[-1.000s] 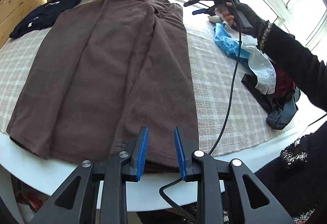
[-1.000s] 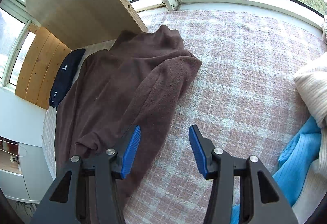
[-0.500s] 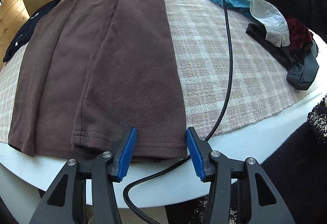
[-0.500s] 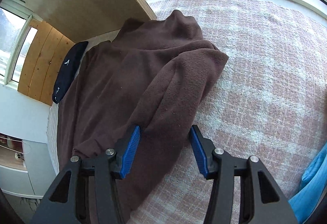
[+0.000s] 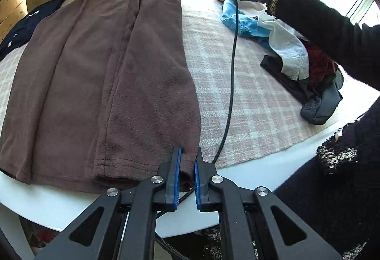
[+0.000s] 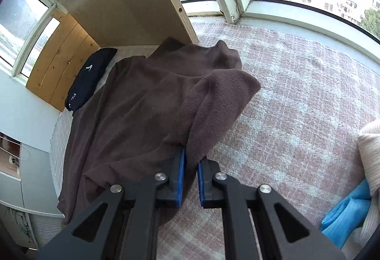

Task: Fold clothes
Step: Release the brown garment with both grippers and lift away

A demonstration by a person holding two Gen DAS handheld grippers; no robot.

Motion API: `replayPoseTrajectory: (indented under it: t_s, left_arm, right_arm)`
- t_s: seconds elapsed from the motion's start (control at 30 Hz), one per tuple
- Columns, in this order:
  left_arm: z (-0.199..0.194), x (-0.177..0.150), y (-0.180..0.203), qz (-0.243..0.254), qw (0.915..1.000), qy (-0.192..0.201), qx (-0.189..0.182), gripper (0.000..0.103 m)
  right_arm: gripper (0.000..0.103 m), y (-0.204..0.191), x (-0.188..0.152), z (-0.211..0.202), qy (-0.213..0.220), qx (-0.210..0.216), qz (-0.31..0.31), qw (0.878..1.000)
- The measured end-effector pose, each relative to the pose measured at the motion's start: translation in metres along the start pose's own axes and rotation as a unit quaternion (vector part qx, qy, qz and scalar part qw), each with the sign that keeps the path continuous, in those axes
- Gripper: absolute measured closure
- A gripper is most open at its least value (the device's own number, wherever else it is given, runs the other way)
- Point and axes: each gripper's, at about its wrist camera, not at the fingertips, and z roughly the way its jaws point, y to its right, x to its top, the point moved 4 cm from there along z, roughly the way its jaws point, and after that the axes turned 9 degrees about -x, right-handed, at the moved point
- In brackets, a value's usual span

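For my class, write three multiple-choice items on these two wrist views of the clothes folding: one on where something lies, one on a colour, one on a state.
1. Where does the dark navy garment lie?
A. Beyond the brown garment's far left side
B. Under the clothes pile
C. On the floor

2. What colour are the gripper pads?
A. Red
B. Blue
C. Yellow

3. What is between the left gripper's jaws?
A. Nothing
B. The black cable
C. The brown garment's hem corner

Key: 1 A, it rests by the wooden panel, left of the brown garment. 2 B, both grippers show blue pads. 3 C, the closing jaws pinch the hem corner; the right gripper likewise closes on brown fabric.
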Motion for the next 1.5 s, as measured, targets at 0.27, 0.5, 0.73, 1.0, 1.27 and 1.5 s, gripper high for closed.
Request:
replayPoseTrajectory:
  t_s: [0.27, 0.5, 0.73, 1.0, 1.27, 1.5]
  left_arm:
    - [-0.032, -0.007, -0.016, -0.050, 0.9985, 0.020, -0.012, 0.077]
    - [-0.068, -0.005, -0.047, -0.092, 0.9927, 0.077, 0.016, 0.073]
    - [-0.013, 0.020, -0.060, -0.065, 0.9959, 0.062, 0.007, 0.079]
    - [0.002, -0.003, -0.072, -0.085, 0.9936, 0.061, 0.044, 0.087]
    - [-0.061, -0.016, -0.103, -0.151, 0.9808, 0.113, 0.047, 0.078]
    - [-0.127, -0.039, -0.188, -0.198, 0.9626, 0.136, 0.126, 0.058]
  right_arm:
    - [0.084, 0.001, -0.013, -0.036, 0.040, -0.032, -0.001, 0.999]
    - [0.082, -0.063, -0.069, -0.086, 0.091, 0.068, -0.080, 0.990]
    - [0.083, -0.149, -0.121, -0.020, 0.016, 0.077, -0.185, 0.980]
    - [0.091, -0.129, -0.112, 0.015, -0.003, 0.014, -0.184, 0.983]
    - [0.081, -0.148, -0.127, 0.014, 0.018, -0.036, -0.247, 0.968]
    - [0.053, -0.205, -0.074, -0.034, 0.074, 0.026, -0.198, 0.977]
